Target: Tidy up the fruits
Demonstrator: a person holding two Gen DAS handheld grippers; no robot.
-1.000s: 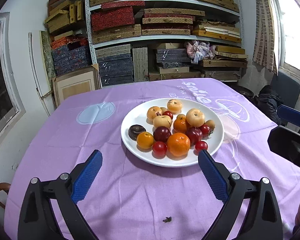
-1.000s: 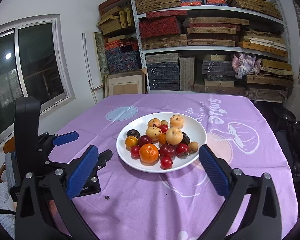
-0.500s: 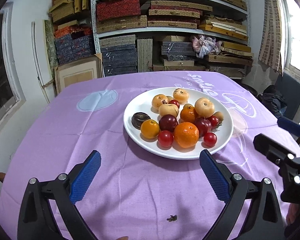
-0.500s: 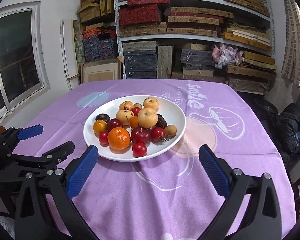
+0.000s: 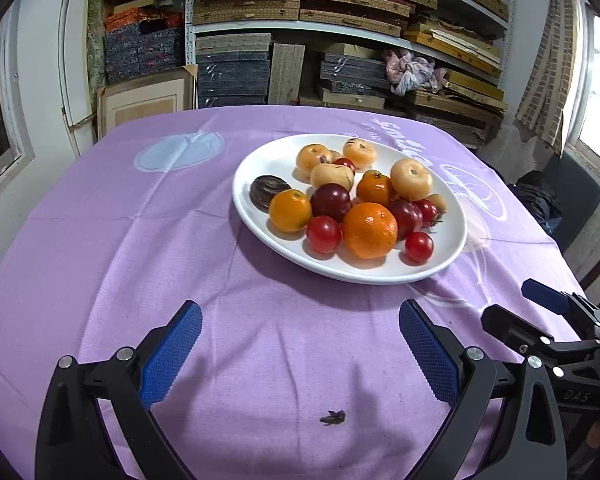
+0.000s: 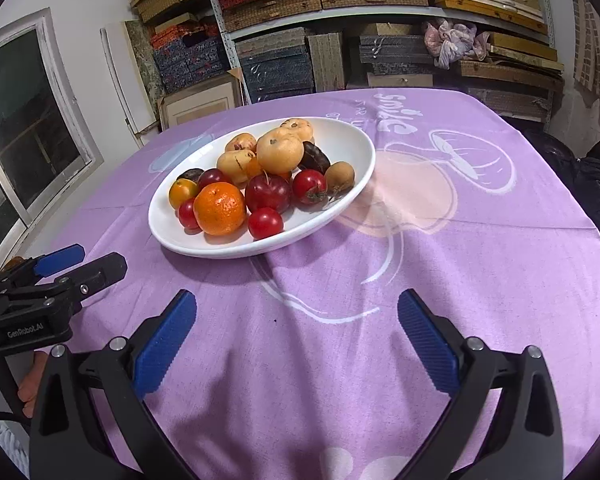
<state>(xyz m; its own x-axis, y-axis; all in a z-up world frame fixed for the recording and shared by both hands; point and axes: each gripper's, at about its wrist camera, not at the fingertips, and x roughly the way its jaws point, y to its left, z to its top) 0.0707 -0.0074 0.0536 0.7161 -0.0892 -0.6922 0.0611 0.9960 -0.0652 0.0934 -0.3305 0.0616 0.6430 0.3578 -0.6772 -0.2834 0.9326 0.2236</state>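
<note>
A white oval plate [image 5: 260, 152] [image 6: 348, 140] sits on the purple tablecloth [image 5: 140, 240] [image 6: 480, 248] and holds several fruits. A big orange [image 5: 369, 230] [image 6: 219, 208] lies at its near side among red cherry tomatoes [image 5: 323, 233] [image 6: 265, 222], dark red plums [image 5: 330, 201] [image 6: 268, 193] and pale tan fruits [image 5: 411, 178] [image 6: 279, 151]. My left gripper [image 5: 300, 340] is open and empty, short of the plate's near rim. My right gripper [image 6: 296, 328] is open and empty too, near the plate's right front. Each gripper shows at the edge of the other's view.
A small dark scrap [image 5: 334, 417] lies on the cloth between the left fingers. Shelves [image 5: 340, 20] stacked with flat boxes stand behind the table. A framed board [image 5: 144, 100] leans at the back left. A dark chair [image 5: 576, 196] is at the right, a window [image 6: 24, 128] at the left.
Both grippers have come lower and closer to the plate, which looks larger in each view. The right one has swung round to the plate's right side. Both stay open.
</note>
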